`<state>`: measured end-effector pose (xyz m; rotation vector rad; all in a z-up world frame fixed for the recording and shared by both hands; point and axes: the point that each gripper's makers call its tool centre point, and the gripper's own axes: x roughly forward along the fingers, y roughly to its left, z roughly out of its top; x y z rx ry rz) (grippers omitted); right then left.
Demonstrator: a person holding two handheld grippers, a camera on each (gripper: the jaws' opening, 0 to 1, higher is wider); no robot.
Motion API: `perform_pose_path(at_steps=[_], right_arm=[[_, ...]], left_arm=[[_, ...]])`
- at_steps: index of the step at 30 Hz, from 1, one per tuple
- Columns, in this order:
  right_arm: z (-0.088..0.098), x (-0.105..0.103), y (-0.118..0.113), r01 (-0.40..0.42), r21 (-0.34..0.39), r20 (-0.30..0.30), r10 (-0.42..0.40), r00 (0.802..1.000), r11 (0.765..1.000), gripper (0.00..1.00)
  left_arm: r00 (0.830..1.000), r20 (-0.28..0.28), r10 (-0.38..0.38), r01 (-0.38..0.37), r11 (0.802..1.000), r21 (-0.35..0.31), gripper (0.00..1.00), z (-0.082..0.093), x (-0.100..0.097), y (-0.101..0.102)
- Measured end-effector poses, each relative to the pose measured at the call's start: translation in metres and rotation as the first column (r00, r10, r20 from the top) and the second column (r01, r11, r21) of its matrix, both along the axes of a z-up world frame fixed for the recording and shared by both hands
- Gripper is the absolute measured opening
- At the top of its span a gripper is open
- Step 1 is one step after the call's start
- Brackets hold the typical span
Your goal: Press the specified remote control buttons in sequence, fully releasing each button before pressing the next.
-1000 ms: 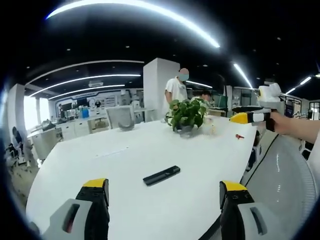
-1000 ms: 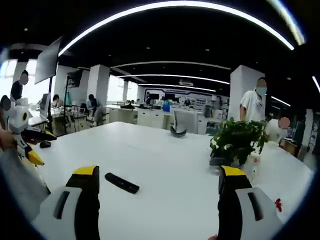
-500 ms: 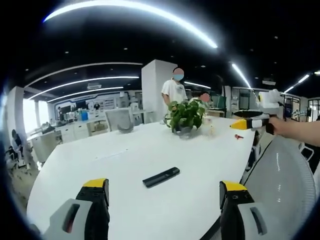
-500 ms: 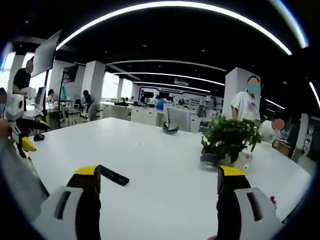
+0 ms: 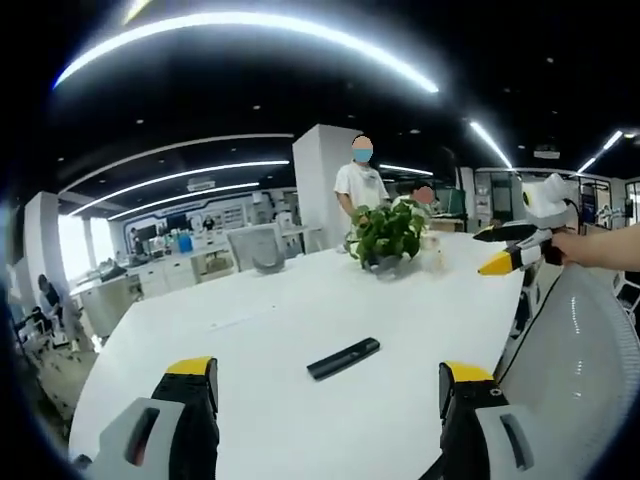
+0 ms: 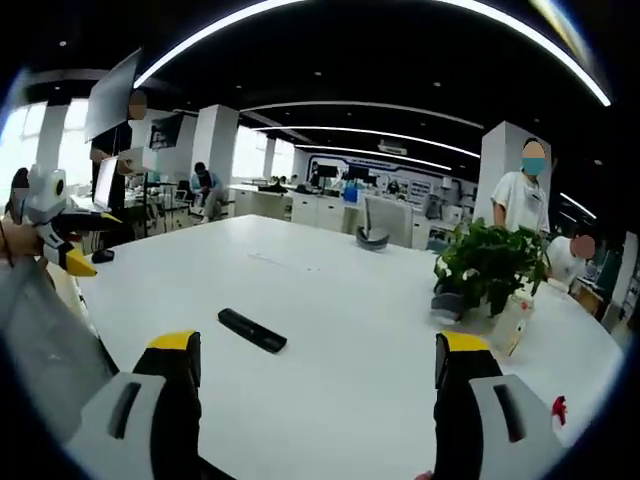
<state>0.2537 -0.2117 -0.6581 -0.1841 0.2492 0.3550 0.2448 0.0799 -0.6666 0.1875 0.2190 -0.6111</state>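
A black remote control lies flat on the white table, ahead of my left gripper, whose yellow-tipped jaws stand wide apart with nothing between them. In the right gripper view the same remote lies left of centre on the table, beyond my right gripper, which is open and holds nothing. The right gripper also shows at the right of the left gripper view, held by a hand. At the left edge of the right gripper view the left gripper appears above the table's edge.
A potted green plant stands on the far part of the table, with a small white bottle beside it. A small red item lies near the table's right edge. A grey chair and people stand beyond the table.
Both views have shifted with my hands. The remote sits a little further right in the left gripper view and is no longer half hidden by the right gripper's left jaw. Both grippers stay open.
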Motion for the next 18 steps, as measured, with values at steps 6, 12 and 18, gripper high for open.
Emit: perform_pose_path(at_steps=[6,12,18], right_arm=[[-0.016,-0.002,0.014,-0.086,-0.006,-0.07,0.085,0.994,0.996,1.0],[-0.02,-0.006,0.021,-0.135,-0.038,-0.075,0.132,0.988,0.99,0.99],[-0.024,-0.006,0.019,-0.127,0.01,-0.096,0.127,0.987,0.992,1.0]], left_arm=[[0.998,0.007,0.059,-0.059,0.998,0.002,0.96,0.002,0.004,0.01],[0.992,0.044,0.118,-0.122,0.987,0.108,0.96,0.0,0.005,0.021],[0.98,0.049,0.194,-0.196,0.98,0.034,0.97,0.008,0.005,0.033]])
